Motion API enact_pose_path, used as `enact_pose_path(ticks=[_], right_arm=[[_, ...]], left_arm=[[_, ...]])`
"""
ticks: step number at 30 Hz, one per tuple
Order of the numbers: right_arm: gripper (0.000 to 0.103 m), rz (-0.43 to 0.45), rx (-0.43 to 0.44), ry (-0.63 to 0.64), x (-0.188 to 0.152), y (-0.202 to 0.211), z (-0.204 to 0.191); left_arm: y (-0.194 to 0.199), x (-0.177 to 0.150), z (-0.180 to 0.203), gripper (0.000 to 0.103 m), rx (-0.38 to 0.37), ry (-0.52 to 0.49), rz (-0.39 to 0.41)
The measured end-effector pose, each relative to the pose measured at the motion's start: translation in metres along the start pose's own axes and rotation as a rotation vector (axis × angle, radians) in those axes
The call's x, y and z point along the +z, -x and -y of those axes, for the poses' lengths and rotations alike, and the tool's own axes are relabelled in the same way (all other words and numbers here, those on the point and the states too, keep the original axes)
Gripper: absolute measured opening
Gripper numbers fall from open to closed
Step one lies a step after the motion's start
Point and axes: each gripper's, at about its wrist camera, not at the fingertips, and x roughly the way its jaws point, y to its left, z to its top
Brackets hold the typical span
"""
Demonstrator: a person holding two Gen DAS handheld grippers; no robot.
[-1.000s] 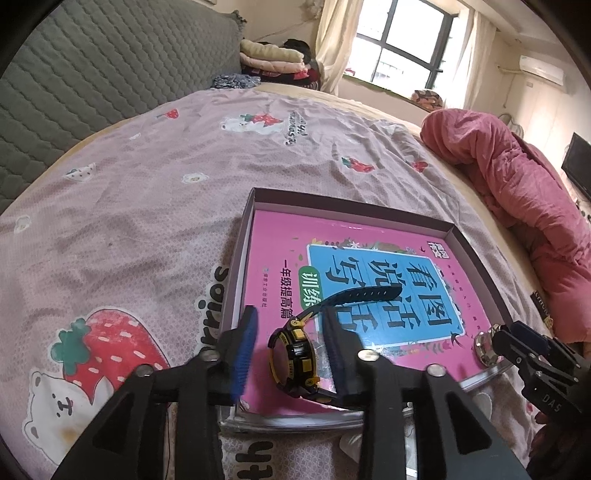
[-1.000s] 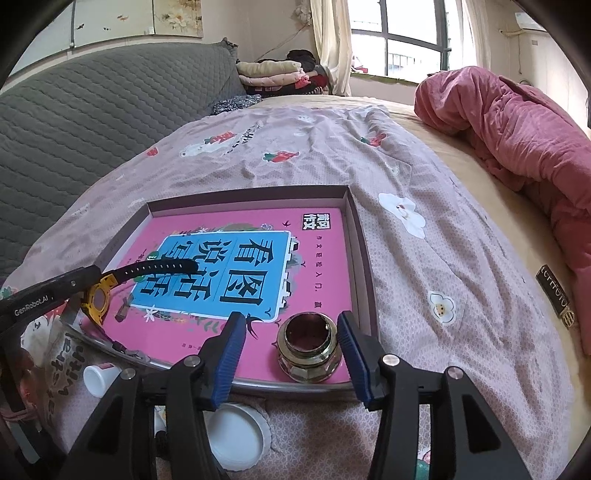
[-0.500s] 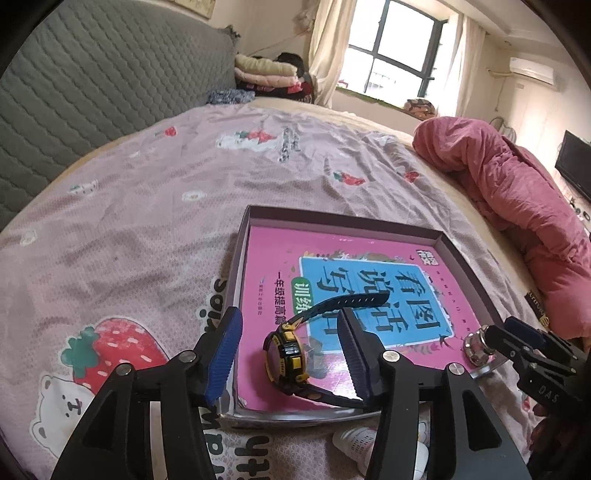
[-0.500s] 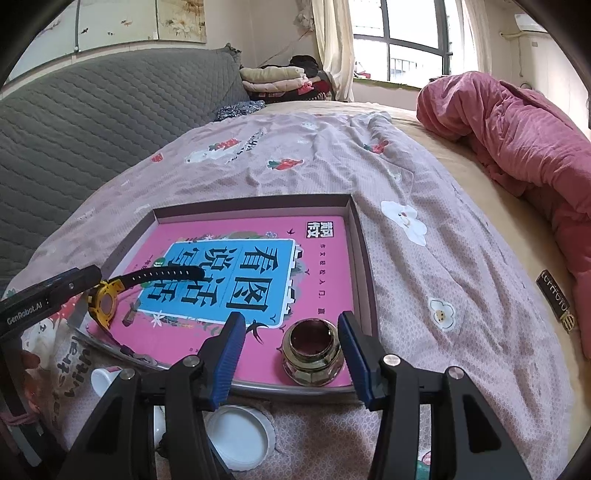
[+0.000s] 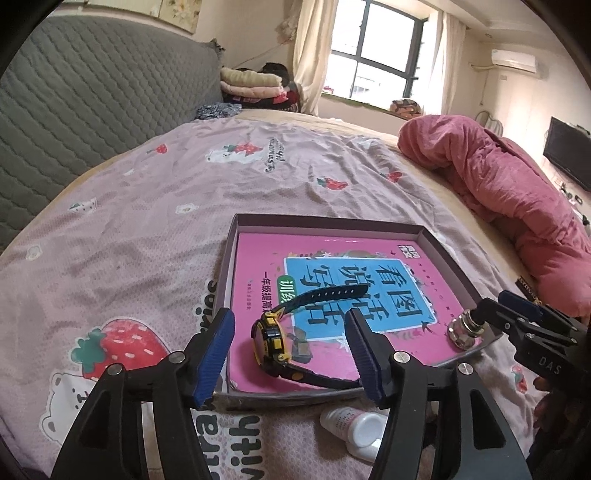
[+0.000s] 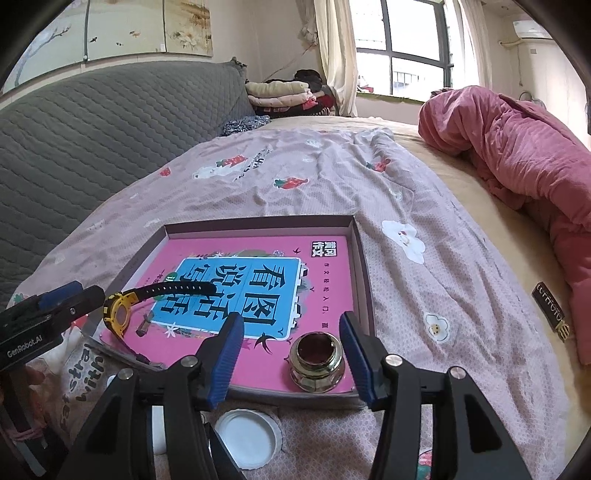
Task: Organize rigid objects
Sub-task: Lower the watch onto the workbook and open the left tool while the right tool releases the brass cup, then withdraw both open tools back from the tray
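Both tongs gape empty: left tongs [image 5: 288,354] astride the watch [image 5: 271,341], right tongs [image 6: 291,350] flanking the brass nut [image 6: 317,360]; I'd withdraw straight, clearing the tray [image 5: 439,249] rim.

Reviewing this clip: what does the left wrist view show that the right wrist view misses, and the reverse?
Only the left wrist view shows the small white bottle lying on the bedspread below the tray, and the wall TV. Only the right wrist view shows the white round lid in front of the tray and the wall painting. Both show the shallow tray holding the pink book, the yellow-and-black watch and the brass fitting on it, with the left gripper and right gripper open and touching nothing.
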Motion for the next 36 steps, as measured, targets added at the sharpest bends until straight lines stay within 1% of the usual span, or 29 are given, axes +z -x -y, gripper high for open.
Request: enact_pose_path(ticks=[7,14,19,23,36], right_arm=[[0.061,0.011,-0.014,0.012,-0.006,0.010,-0.001],[0.061,0.035,-0.063,0.053,-0.011,0.025,-0.008],[0.062,0.040,-0.057,0.057,-0.013,0.034,-0.010],[0.062,0.040,-0.055,0.063,-0.015,0.039,-0.014],[0.062,0.052,-0.033,0.083,-0.025,0.064,-0.024]], left_arm=[[0.011,-0.003,0.003,0.064,-0.011,-0.010,0.000],[0.021,-0.003,0.003,0.064,-0.027,-0.008,0.004],[0.029,-0.003,0.006,0.065,-0.043,-0.018,0.012],[0.033,-0.003,0.006,0.069,-0.051,-0.014,0.009],[0.046,-0.009,0.011,0.069,-0.057,-0.035,-0.002]])
